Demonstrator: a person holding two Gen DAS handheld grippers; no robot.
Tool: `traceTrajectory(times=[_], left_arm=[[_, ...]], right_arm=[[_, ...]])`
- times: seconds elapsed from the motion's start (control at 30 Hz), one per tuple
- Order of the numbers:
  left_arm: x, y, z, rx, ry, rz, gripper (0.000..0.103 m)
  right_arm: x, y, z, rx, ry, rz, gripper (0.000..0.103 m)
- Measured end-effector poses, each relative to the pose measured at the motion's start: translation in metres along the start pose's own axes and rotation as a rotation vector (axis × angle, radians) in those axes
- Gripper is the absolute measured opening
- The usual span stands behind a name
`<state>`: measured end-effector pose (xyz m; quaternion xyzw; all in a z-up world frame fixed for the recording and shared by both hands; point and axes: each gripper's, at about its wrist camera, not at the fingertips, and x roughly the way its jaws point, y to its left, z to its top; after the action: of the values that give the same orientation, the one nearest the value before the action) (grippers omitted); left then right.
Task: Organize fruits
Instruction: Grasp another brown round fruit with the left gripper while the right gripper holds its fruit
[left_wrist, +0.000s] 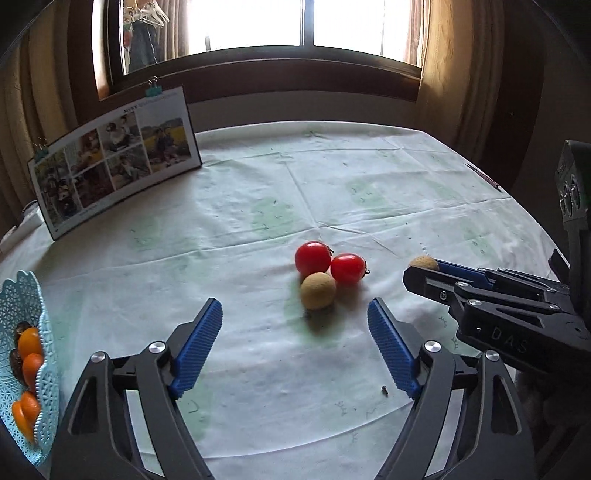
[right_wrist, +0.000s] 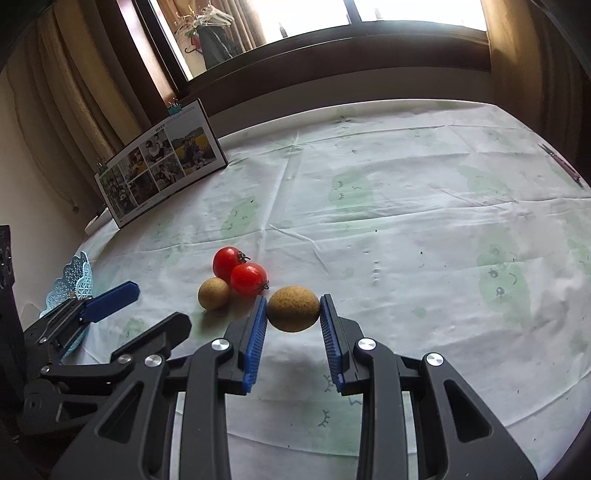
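Two red tomatoes (left_wrist: 313, 257) (left_wrist: 347, 267) and a round tan fruit (left_wrist: 318, 290) lie touching on the tablecloth; the right wrist view shows the same tomatoes (right_wrist: 225, 260) (right_wrist: 248, 278) and tan fruit (right_wrist: 214, 293). My left gripper (left_wrist: 295, 325) is open just short of that cluster, with nothing between its fingers. My right gripper (right_wrist: 293, 308) is shut on a second tan fruit (right_wrist: 293, 308), held a little above the cloth; the left wrist view shows that gripper (left_wrist: 424, 271) at the right with the fruit (left_wrist: 423, 263) at its tip. A light blue lace basket (left_wrist: 27, 306) holds orange and dark fruits at far left.
A photo calendar board (left_wrist: 114, 155) with binder clips stands at the table's back left. A pen-like item (right_wrist: 559, 164) lies near the far right edge. The round table carries a white cloth (left_wrist: 332, 192) with green prints. Window and curtains are behind.
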<state>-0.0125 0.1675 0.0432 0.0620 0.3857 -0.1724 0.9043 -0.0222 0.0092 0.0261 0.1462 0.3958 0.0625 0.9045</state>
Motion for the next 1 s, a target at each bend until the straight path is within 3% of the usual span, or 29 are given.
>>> traceTrajectory(times=[0.23, 0.4, 0.6, 0.77, 1.0], left_arm=[[0.030, -0.003, 0.005, -0.015, 0.072, -0.037, 0.058], [0.041, -0.008, 0.006, 0.011, 0.083, -0.050, 0.055], [0.044, -0.012, 0.006, 0.030, 0.083, -0.063, 0.028], [0.036, -0.009, 0.003, 0.011, 0.069, -0.061, 0.027], [0.009, -0.001, 0.000, -0.008, 0.010, 0.011, 0.027]], right_arm=[[-0.001, -0.003, 0.001, 0.016, -0.002, 0.006, 0.030], [-0.002, -0.004, 0.000, 0.020, -0.001, 0.006, 0.030], [-0.001, -0.003, 0.000, 0.016, -0.003, 0.010, 0.030], [-0.002, -0.003, 0.000, 0.018, -0.009, 0.010, 0.030], [-0.002, -0.003, 0.000, 0.015, -0.013, 0.013, 0.030]])
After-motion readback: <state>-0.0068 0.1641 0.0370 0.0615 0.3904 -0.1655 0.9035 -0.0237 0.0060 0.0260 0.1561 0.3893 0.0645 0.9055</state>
